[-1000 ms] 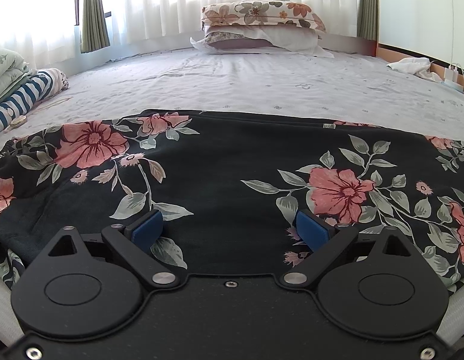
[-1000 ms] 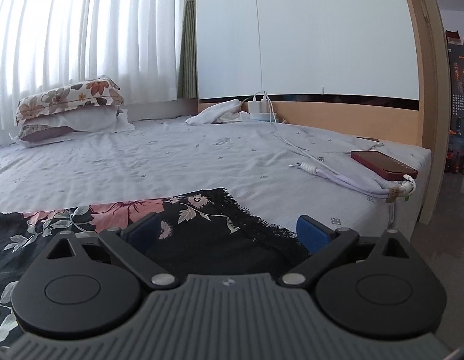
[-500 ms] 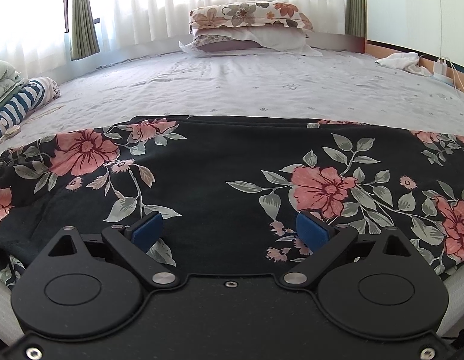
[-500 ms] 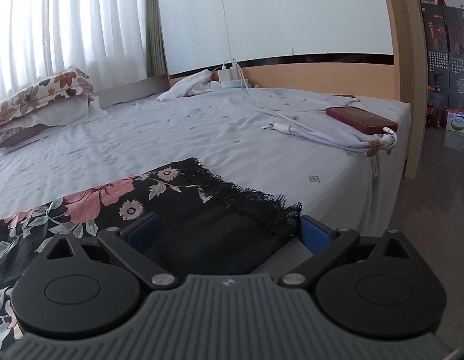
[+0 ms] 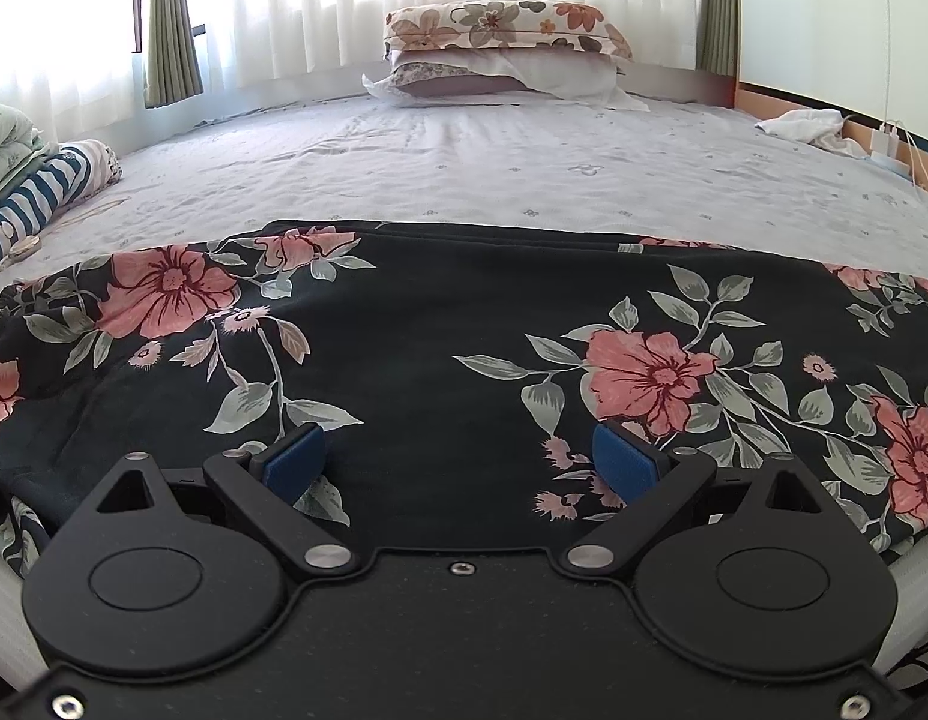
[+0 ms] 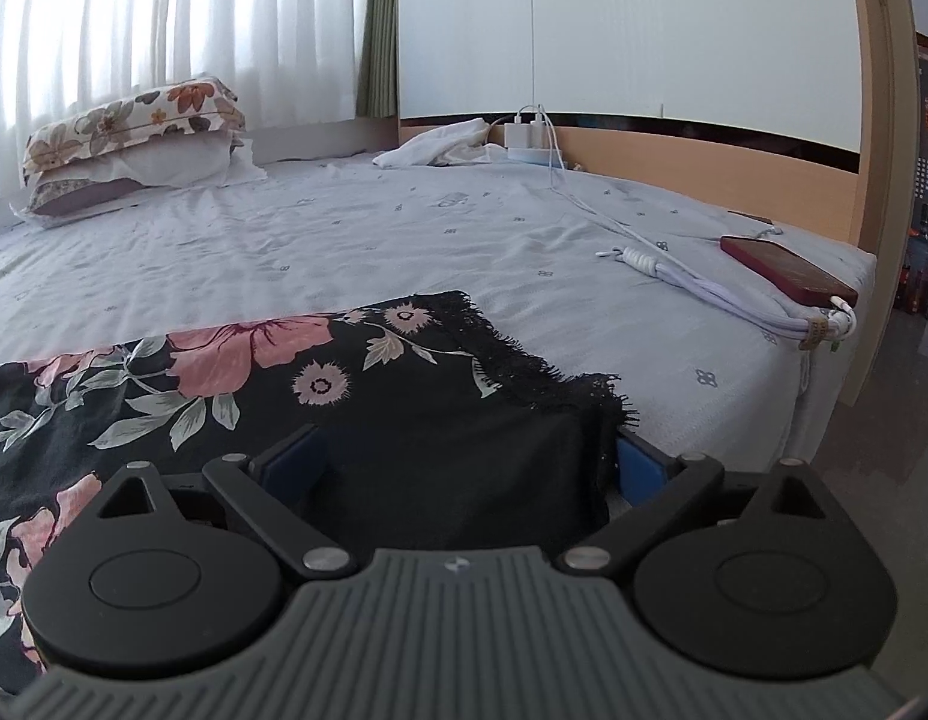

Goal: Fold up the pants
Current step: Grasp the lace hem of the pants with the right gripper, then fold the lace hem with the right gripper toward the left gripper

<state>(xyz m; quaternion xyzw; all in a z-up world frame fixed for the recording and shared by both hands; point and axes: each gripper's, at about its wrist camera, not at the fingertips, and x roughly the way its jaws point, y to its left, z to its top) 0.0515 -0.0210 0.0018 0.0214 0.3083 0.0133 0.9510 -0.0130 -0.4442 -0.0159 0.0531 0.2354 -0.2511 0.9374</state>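
Note:
Black pants with pink flowers and grey leaves lie flat along the near edge of the bed. My left gripper is open, its blue pads spread wide just over the pants' near edge. In the right wrist view the pants' lace-trimmed end lies near the bed's corner. My right gripper is open, and the near corner of that end sits between its blue pads.
Stacked pillows lie at the far side of the bed. Striped folded bedding is at the left. A white cloth, a charger with cables and a red phone lie on the right side by the wooden headboard.
The right gripper has moved in toward the pants' lace end, and the cloth corner now lies between its pads. The left gripper has shifted slightly and stays open over the near edge.

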